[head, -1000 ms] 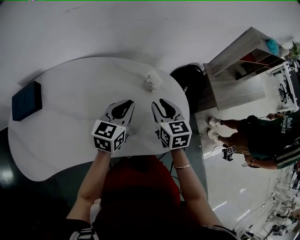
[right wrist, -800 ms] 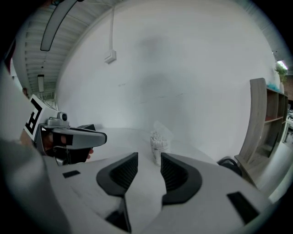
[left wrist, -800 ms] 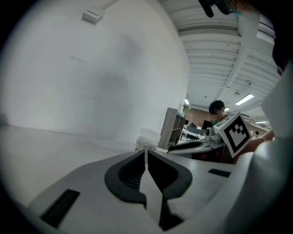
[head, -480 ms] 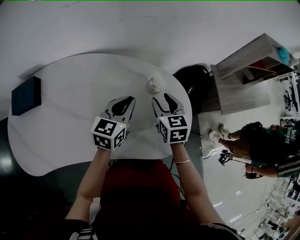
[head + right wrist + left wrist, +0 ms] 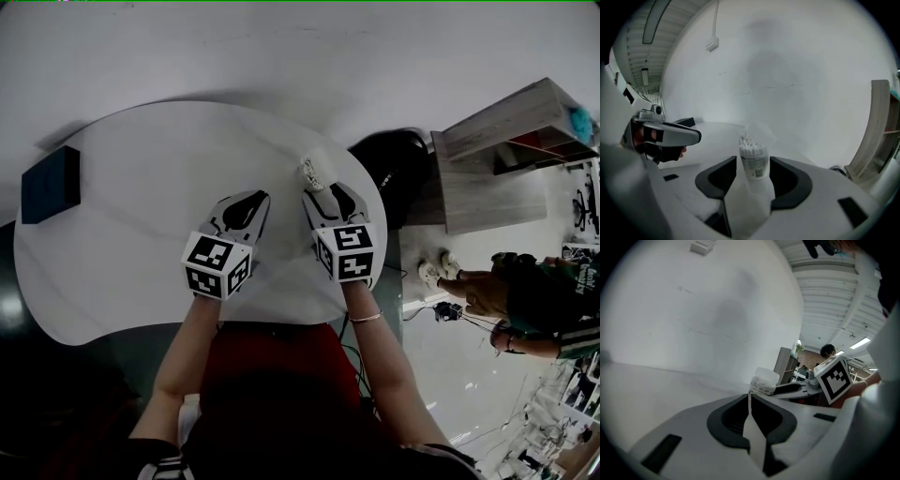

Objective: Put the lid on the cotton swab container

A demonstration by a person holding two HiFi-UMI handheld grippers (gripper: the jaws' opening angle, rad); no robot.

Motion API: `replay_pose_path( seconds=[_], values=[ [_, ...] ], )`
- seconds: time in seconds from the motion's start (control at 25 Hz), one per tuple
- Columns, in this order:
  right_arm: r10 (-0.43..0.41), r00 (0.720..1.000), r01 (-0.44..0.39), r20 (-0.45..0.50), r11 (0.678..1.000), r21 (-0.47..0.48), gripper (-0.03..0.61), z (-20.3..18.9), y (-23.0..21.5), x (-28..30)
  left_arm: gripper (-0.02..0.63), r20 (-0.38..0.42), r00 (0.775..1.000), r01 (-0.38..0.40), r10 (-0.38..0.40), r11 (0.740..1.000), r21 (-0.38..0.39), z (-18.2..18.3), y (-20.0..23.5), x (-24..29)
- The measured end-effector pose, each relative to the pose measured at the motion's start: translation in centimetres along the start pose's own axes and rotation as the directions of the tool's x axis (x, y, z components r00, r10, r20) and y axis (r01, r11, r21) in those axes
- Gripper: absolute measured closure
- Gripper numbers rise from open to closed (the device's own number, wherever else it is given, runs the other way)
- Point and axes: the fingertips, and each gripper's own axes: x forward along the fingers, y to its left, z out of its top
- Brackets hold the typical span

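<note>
We note the clear plastic cotton swab container (image 5: 312,172) upright near the white counter's (image 5: 141,216) far right edge, its translucent lid (image 5: 759,131) apparently tipped open. The right hand-held gripper (image 5: 328,194) straddles it with jaws opening and pads not pressing, probably to steady it. The left hand-held gripper (image 5: 248,200) is closed and empty alongside.

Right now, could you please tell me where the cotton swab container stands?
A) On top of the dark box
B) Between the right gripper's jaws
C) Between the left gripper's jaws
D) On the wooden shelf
B: the right gripper view shows the cotton swab container standing upright between the jaws of the right gripper, which are opening.
</note>
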Motion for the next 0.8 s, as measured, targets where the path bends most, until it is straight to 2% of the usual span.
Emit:
replay_pose_path(
  seconds=[0.8],
  values=[
    [0.024,1.0,-0.024,-0.007,0.999,-0.033,0.368,0.1,-0.4,1.7,0.586,-0.012,1.0,-0.019,0.019,1.0,-0.023,0.1,0.8,1.3]
  ],
)
